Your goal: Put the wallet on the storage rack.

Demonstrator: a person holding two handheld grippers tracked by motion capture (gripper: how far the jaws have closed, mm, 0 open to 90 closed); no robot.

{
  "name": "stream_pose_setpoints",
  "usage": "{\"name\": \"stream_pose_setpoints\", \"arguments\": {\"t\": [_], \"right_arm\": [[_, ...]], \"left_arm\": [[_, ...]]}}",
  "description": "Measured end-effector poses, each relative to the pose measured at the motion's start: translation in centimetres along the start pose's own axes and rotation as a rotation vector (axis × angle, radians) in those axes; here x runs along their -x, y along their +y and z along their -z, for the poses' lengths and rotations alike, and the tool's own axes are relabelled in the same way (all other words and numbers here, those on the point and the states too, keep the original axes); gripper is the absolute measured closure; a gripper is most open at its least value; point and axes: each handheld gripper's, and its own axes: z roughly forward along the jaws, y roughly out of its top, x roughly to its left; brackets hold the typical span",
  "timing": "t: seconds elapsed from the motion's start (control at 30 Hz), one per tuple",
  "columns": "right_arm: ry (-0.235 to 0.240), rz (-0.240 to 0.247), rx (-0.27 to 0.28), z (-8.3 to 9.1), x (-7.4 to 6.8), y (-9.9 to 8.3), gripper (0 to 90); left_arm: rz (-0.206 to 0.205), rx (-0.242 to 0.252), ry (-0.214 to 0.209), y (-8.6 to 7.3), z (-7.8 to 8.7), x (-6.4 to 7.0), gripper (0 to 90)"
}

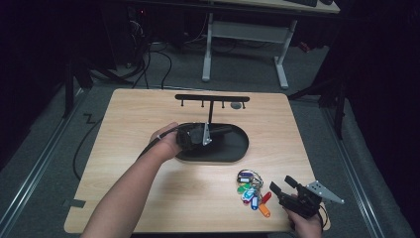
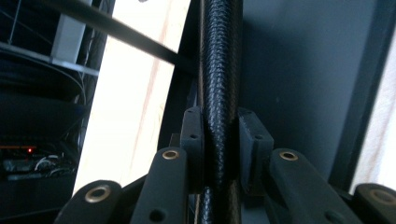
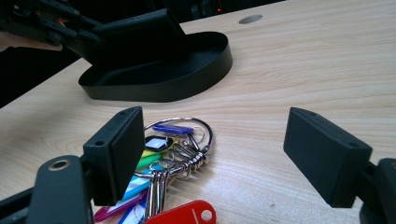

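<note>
The left gripper (image 1: 218, 132) pinches the upright post (image 2: 218, 93) of the black key stand (image 1: 212, 106), prob. to steady it so its oval base tray (image 1: 233, 151) won't slide while keys get hung on the top bar's hooks. The left forearm reaches diagonally in over the tray's near-left edge, wrist roughly level. The bunch of coloured key tags (image 1: 252, 191) lies on the table (image 1: 148, 114) near & right of the tray, towards the person. The right gripper (image 1: 285, 188), jaws spread wide, sits low just right of the bunch, angled towards it w/ nothing held, apparently lining up a grab.
</note>
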Motion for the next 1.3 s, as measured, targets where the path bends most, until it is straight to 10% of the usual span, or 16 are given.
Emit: {"name": "stream_pose_setpoints", "arguments": {"t": [0.27, 0.8, 1.3], "right_arm": [[0.004, -0.005, -0.001, -0.1, 0.0, 0.0, 20.8], [0.006, -0.012, -0.008, -0.2, 0.1, 0.0, 20.8], [0.006, -0.01, -0.006, -0.3, 0.1, 0.0, 20.9]], "left_arm": [[0.0, -0.021, -0.016, -0.2, -0.3, 0.2, 74.4], [0.171, -0.015, -0.133, -0.8, -0.4, 0.7, 65.0], [0.199, -0.032, -0.174, -0.9, 0.1, 1.4, 56.8]]}}
